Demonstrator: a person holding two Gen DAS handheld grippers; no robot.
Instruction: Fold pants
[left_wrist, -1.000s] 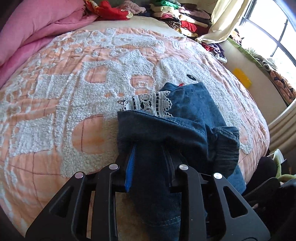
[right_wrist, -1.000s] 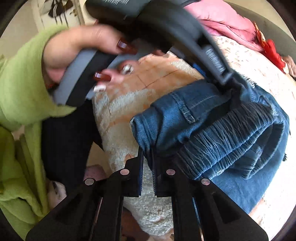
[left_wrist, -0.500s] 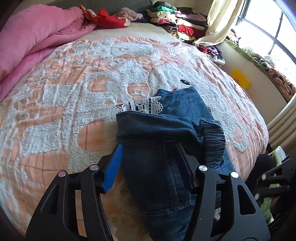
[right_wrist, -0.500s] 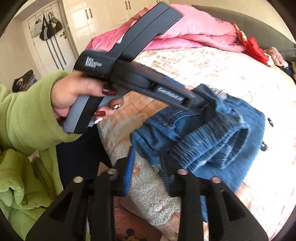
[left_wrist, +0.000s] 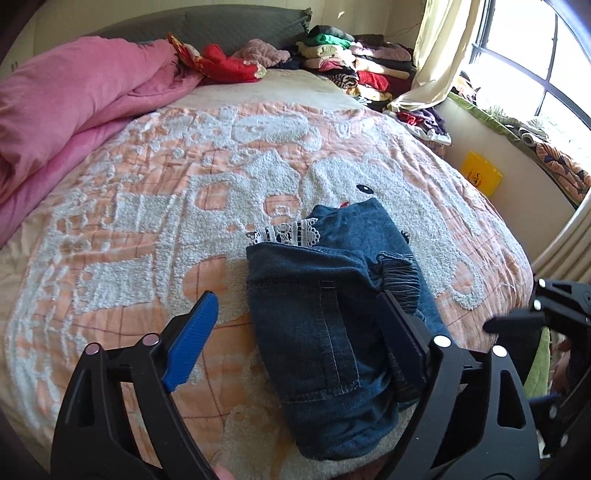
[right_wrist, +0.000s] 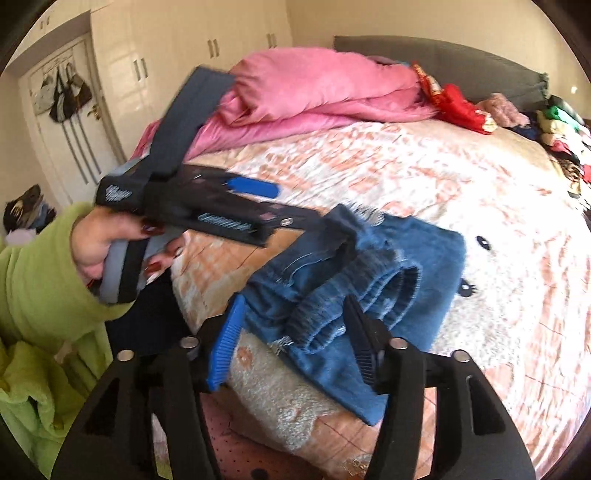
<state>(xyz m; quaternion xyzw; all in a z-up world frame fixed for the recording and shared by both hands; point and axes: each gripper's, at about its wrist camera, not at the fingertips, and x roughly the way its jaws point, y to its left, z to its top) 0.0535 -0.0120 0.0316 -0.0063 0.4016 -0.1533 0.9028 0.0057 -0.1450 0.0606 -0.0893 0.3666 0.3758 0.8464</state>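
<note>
Change: both grippers, clamped on denim a second ago, now released.
Left gripper (left_wrist: 295, 328): jaws spread.
Right gripper (right_wrist: 295, 332): jaws spread.
Pants (left_wrist: 325, 317): compact folded bundle on the bed (left_wrist: 147, 206); folding looks finished.

bed (left_wrist: 155, 206) | on it: folded jeans (left_wrist: 325, 332), pink duvet (left_wrist: 66, 110), probably clothes stack (left_wrist: 354, 70)

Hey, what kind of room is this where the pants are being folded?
Almost certainly a home bedroom. The folded jeans lie on a bed with a peach-and-white quilt, a pink duvet sits by the grey headboard, and white wardrobe doors line the wall.
</note>
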